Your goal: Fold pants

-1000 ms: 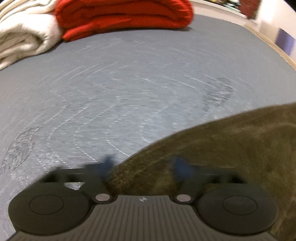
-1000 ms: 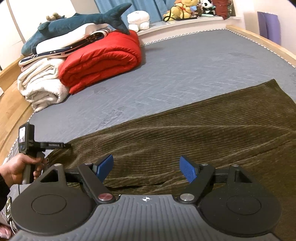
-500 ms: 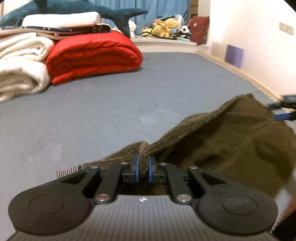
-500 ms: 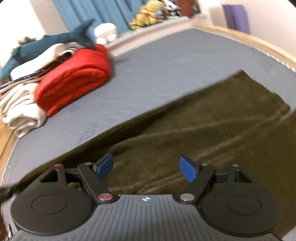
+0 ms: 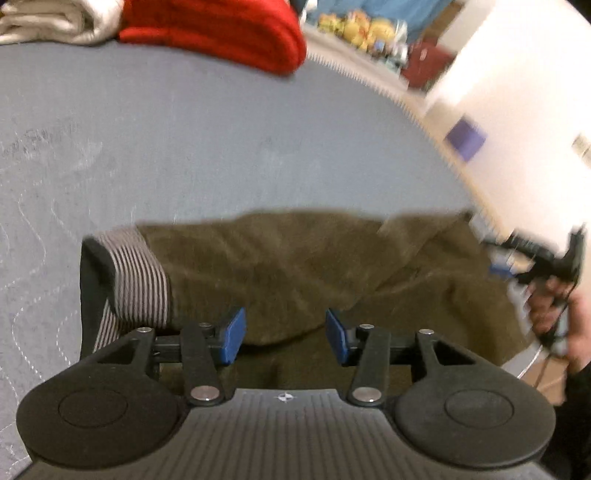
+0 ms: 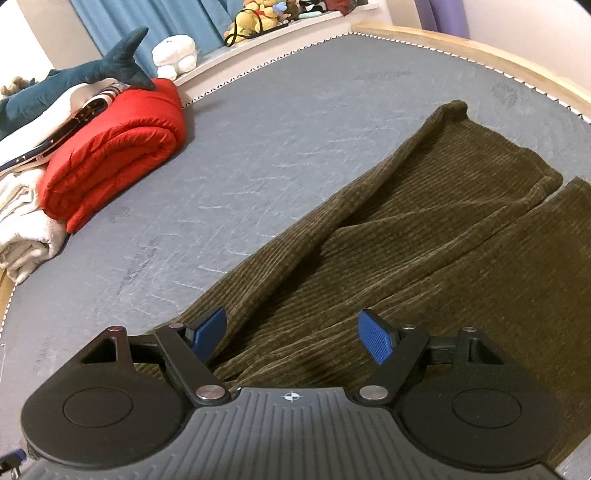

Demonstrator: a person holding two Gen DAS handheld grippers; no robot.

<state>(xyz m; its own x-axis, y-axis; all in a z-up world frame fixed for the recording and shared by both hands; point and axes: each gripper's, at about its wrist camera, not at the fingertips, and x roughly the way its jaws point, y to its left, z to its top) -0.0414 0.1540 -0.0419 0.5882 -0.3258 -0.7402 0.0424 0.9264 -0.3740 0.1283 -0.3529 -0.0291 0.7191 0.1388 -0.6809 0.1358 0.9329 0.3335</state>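
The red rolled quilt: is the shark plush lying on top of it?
Yes, the dark blue shark plush's tail rests on the red rolled quilt.

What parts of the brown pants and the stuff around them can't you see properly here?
- Pants: near end hidden under the right tool; right side cut off by the picture edge, right wrist view.
- Striped lining: its lower end sits behind the left tool, left wrist view.
- Hand at the right edge: blurred and cropped, left wrist view.
- Soft toys: motion-blurred, left wrist view.

Olive-brown ribbed pants (grey-and-white striped lining) on a grey mattress; red blanket.
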